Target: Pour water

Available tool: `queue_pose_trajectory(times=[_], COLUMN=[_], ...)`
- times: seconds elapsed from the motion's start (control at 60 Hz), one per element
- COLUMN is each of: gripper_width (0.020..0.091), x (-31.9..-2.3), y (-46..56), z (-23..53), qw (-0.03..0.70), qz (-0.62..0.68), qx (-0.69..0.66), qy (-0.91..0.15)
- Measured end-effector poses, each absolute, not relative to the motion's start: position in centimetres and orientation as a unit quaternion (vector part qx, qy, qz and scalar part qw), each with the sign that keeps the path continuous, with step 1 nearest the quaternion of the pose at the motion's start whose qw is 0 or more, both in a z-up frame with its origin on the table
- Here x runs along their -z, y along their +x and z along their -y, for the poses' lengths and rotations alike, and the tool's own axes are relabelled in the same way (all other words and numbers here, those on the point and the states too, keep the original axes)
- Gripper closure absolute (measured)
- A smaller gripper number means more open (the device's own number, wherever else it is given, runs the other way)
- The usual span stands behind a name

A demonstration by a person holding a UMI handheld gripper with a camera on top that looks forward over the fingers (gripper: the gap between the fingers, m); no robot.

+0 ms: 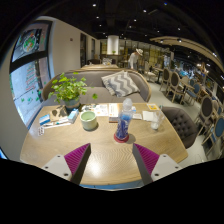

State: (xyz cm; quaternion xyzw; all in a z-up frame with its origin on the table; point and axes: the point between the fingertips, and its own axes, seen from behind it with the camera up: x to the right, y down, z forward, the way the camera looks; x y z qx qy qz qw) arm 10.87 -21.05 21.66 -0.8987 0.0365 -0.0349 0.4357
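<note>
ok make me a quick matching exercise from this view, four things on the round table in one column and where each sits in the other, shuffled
Things:
1. clear plastic water bottle with blue label
2. small pale green ceramic cup
3. leafy green potted plant
4. white rectangular card

Places:
A. far side of the round wooden table, beyond the cup
B. centre, on a red coaster, ahead of the open jaws
C. right of the bottle
D. just left of the bottle

Pairs: 1-B, 2-D, 3-A, 4-C
</note>
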Motion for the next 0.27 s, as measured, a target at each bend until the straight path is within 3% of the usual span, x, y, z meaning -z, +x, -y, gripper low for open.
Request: queue_pose_trajectory(times=[0.267], gripper_width=[0.0248], x=[-22.7], y=[11.0], z=[23.0], qw=[0.440], qz=[-0.046], qx=[0.022], qy=[-0.897])
